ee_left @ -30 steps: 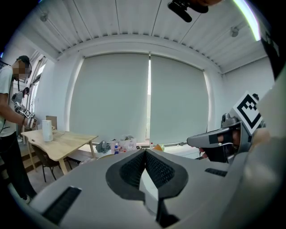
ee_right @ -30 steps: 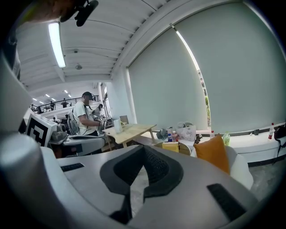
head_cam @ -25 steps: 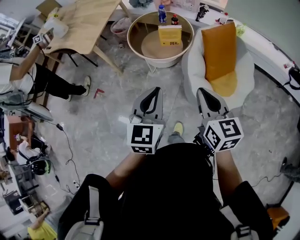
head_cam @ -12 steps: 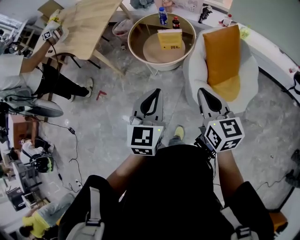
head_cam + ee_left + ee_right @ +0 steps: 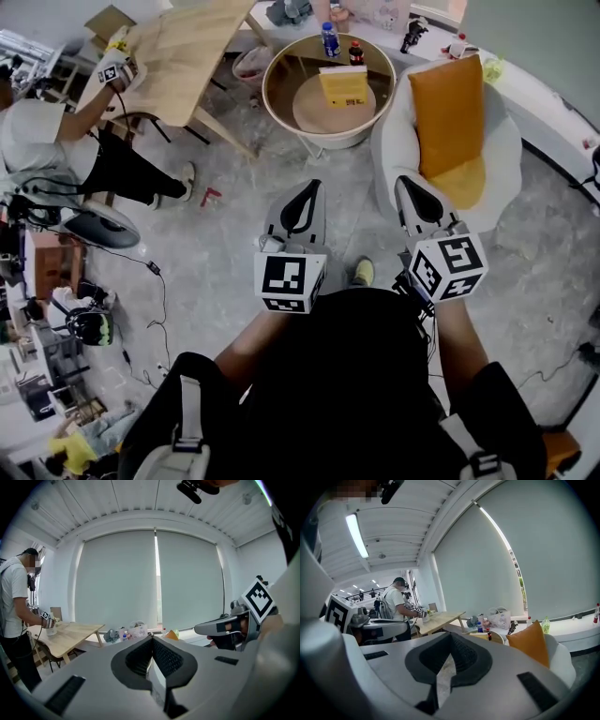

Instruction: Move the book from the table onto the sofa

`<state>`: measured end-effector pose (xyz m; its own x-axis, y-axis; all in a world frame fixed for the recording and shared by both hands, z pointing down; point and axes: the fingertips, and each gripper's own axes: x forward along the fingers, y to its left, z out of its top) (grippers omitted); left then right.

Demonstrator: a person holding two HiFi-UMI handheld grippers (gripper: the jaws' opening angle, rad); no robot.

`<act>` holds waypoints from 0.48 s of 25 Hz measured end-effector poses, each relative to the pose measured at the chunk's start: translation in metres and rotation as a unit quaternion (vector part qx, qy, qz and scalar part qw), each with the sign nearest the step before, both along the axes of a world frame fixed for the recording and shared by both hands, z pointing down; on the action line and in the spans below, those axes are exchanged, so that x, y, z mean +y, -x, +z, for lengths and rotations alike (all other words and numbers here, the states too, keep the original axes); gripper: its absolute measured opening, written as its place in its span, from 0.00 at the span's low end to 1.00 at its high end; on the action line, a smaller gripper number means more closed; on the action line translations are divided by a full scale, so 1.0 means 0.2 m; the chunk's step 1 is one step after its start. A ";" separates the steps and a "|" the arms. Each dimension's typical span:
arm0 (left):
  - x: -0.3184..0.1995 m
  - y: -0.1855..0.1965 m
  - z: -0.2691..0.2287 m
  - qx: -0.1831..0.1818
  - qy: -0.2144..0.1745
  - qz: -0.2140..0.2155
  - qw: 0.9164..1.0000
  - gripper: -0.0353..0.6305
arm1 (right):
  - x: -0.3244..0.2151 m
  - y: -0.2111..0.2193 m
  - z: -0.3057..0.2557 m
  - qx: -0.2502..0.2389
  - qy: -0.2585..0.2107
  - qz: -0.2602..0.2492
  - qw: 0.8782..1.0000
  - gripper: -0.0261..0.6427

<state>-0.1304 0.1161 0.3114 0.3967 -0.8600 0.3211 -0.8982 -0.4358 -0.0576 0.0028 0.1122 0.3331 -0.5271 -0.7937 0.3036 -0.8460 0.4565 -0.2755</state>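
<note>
The book [image 5: 344,86] is sitting on the round table [image 5: 281,108], its yellow cover facing back toward the person; it seems to be standing on edge with its longer side running across, left to right, though I am not certain of that from here; a water bottle [image 5: 327,37] is standing just behind it. The white sofa [image 5: 392,141] is sitting just beside the table on the right, with an orange cushion [image 5: 448,98] leaning against its back.

Both tongs are pointing ahead over bare floor, well apart from the table. The left gripper [image 5: 303,190] is holding its jaws pressed together on nothing, and the right gripper [image 5: 413,190] is doing the same. The book is lying straight ahead, between the lines the two are pointing along and a little closer to the left one; the sofa is lying ahead of the right one. I am guessing either hand will need to open and come at the book across its short thickness, and the right one would have the shorter carry to the seat.
</note>
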 end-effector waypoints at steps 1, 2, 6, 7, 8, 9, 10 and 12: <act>-0.01 0.00 -0.01 0.001 -0.002 0.002 1.000 0.07 | -0.01 0.00 0.00 0.000 -0.002 0.001 1.000 0.05; -0.01 0.00 -0.02 0.001 -0.004 0.003 1.000 0.07 | -0.01 0.00 -0.01 0.000 -0.004 0.003 1.000 0.05; -0.05 0.01 -0.02 0.002 -0.009 0.012 1.000 0.07 | -0.06 0.00 -0.01 0.002 -0.008 0.010 1.000 0.05; -0.06 0.01 -0.01 0.003 -0.009 0.013 1.000 0.07 | -0.07 0.01 0.00 0.002 -0.007 0.010 1.000 0.05; -0.08 0.02 -0.01 0.004 -0.009 0.013 1.000 0.07 | -0.09 0.02 0.00 0.002 -0.007 0.010 1.000 0.05; -0.10 0.03 0.00 0.005 -0.009 0.013 1.000 0.07 | -0.11 0.02 0.01 0.003 -0.006 0.009 1.000 0.05; -0.12 0.04 0.01 0.007 -0.008 0.013 1.000 0.07 | -0.13 0.04 0.01 0.005 -0.006 0.008 1.000 0.05; -0.16 0.08 0.03 0.011 -0.006 0.011 1.000 0.07 | -0.17 0.07 0.02 0.012 -0.006 0.006 1.000 0.05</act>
<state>-0.1463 0.0834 0.3172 0.4225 -0.8543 0.3028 -0.8893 -0.4553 -0.0436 -0.0110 0.0774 0.3367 -0.5095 -0.8040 0.3067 -0.8582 0.4486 -0.2496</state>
